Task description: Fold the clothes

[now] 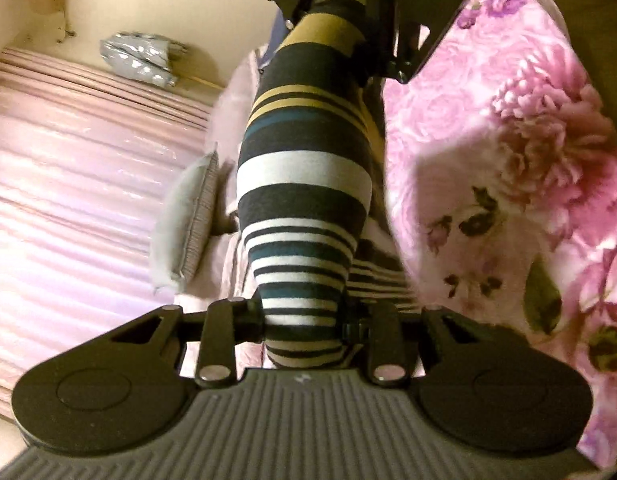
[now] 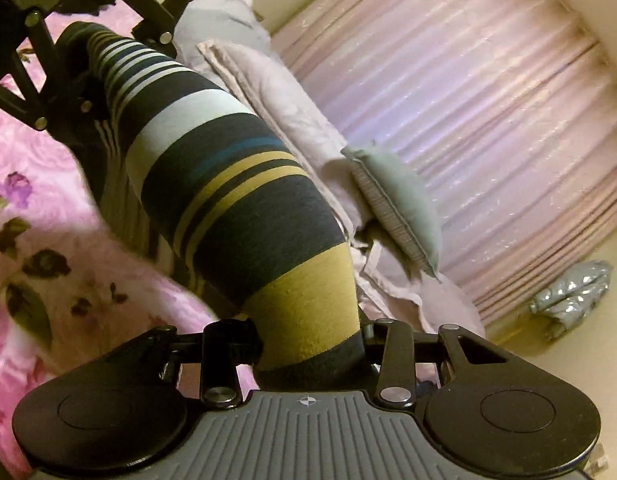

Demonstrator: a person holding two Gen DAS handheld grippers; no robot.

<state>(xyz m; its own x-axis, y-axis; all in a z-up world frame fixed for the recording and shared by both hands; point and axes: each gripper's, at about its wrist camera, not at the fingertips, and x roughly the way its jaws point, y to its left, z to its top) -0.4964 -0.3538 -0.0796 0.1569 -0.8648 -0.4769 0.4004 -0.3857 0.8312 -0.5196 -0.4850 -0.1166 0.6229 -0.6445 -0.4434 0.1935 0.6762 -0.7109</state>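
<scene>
A striped garment [image 1: 304,184] with navy, white, teal and mustard bands is stretched like a rope between both grippers, above a pink floral bedspread [image 1: 488,128]. My left gripper [image 1: 304,322] is shut on its white-and-teal striped end. At the top of the left wrist view, the right gripper [image 1: 348,4] holds the other end. In the right wrist view, my right gripper [image 2: 312,340] is shut on the mustard-and-navy end of the garment [image 2: 236,184], and the left gripper [image 2: 78,72] grips the far end at the upper left. More striped fabric hangs below the taut part.
A folded lilac cloth [image 2: 292,120] and a small grey cushion [image 2: 400,204] lie beside the bedspread [image 2: 48,152]. Pink pleated curtains [image 2: 468,100] hang behind. A crumpled silver bag [image 2: 568,300] lies on the cream floor by the wall.
</scene>
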